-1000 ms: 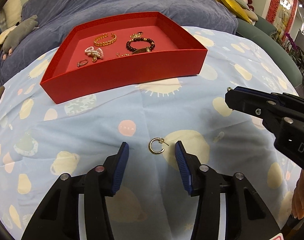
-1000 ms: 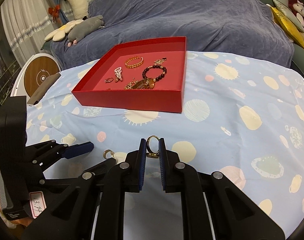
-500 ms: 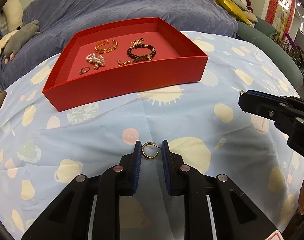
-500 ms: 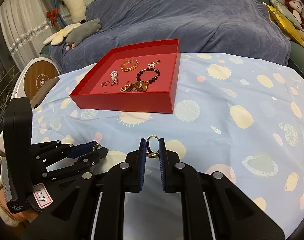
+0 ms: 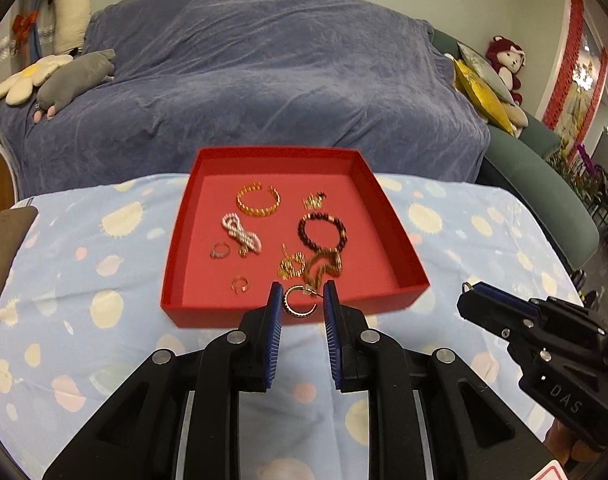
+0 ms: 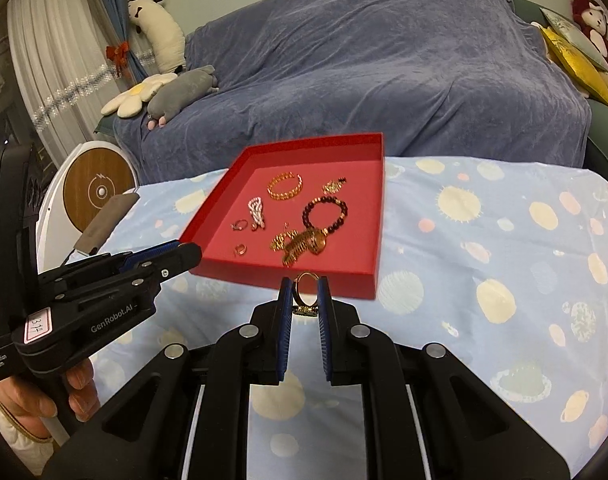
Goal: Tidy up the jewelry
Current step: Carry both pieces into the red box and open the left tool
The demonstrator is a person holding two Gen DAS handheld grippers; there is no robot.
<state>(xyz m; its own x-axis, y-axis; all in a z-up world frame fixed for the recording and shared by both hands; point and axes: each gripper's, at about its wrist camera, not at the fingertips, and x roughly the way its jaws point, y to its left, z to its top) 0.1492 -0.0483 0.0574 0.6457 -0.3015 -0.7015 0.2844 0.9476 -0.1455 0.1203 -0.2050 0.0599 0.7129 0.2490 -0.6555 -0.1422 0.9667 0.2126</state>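
Between the blue pads of the left hand-held gripper [image 5: 303,305] sits a gold hoop earring [image 5: 299,301], pinched tight and held up over the near wall of the red tray [image 5: 287,316]. Beside it, the right hand-held gripper [image 6: 305,294] pinches a gold ring [image 6: 306,288] the same way, just in front of that tray. Bracelets, a pearl piece and small rings lie inside the tray, which rests on the counter's blue spotted cloth [image 6: 484,280].

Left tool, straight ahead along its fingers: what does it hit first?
Probably the red tray's near wall. The left tool, shut on the hoop earring, points down at it; depth is unclear, so it might clear the rim.
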